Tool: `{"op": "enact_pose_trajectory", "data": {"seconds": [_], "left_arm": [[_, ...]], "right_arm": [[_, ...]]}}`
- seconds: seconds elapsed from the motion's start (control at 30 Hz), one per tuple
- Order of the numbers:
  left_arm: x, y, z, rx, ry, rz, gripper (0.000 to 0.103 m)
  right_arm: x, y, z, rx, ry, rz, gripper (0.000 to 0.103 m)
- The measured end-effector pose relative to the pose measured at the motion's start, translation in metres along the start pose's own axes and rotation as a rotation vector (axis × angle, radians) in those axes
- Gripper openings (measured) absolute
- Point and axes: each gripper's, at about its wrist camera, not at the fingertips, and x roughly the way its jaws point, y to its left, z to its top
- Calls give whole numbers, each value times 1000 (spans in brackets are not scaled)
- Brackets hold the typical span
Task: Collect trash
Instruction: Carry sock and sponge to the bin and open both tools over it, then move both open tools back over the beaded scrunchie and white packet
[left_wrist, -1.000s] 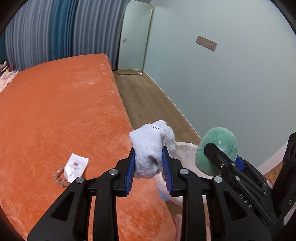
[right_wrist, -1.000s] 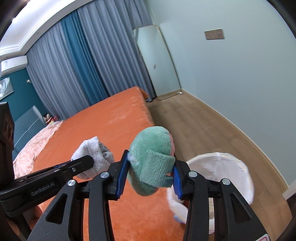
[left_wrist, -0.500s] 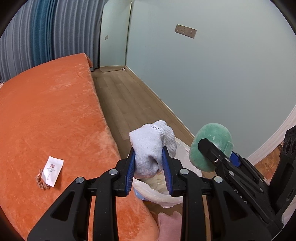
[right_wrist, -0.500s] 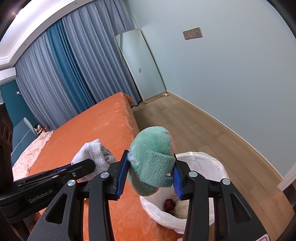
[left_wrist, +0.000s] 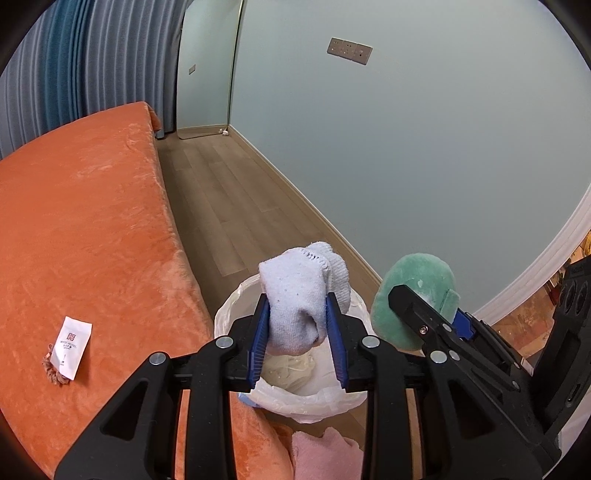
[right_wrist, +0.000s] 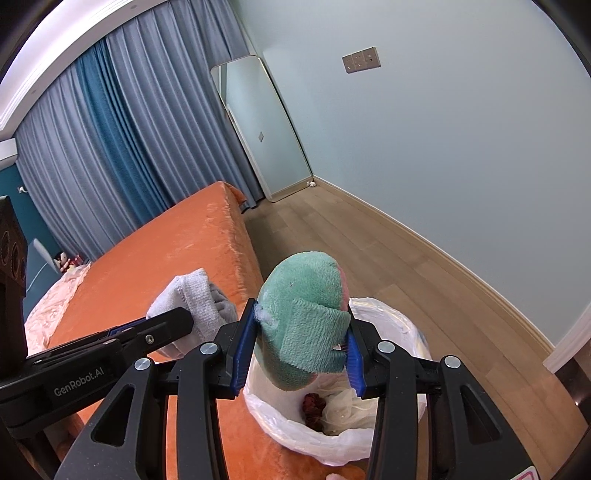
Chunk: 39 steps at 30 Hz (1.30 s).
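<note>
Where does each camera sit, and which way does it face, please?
Left wrist: on the left gripper, looking along its fingers over the bin, bed on its left; right gripper shows.
Right wrist: on the right gripper, facing the bin and curtains; left gripper shows.
Shared: white sock, green sock, bin, bed, mirror.

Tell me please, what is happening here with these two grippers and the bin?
A person is collecting trash with a gripper in each hand. The left gripper is shut on a balled grey sock, and the right gripper is shut on a green plush item. Both are held above the white-lined trash bin beside the orange bed; the bin already holds some trash. Nothing is released yet. A white sachet lies on the bed, over a small brownish item.
</note>
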Motion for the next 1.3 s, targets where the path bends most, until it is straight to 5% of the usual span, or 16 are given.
{"op": "enact_pose_trajectory", "data": {"seconds": [0.13,0.27,0.8,1.3], "left_arm": [[3,0,4,-9,-26,20,51],[1,4,7,-30,-34,33,57],[-41,43,-7,-107,-78,84,63],[-78,126,-35,-251,-103,170,63]], "right_arm": [[2,-4,1,4,-9,-32,47],[6,-4,2,9,6,-34,48],[2,31,-12,-44,36,-12,60],[6,108,-39,-193,87,20,71]]}}
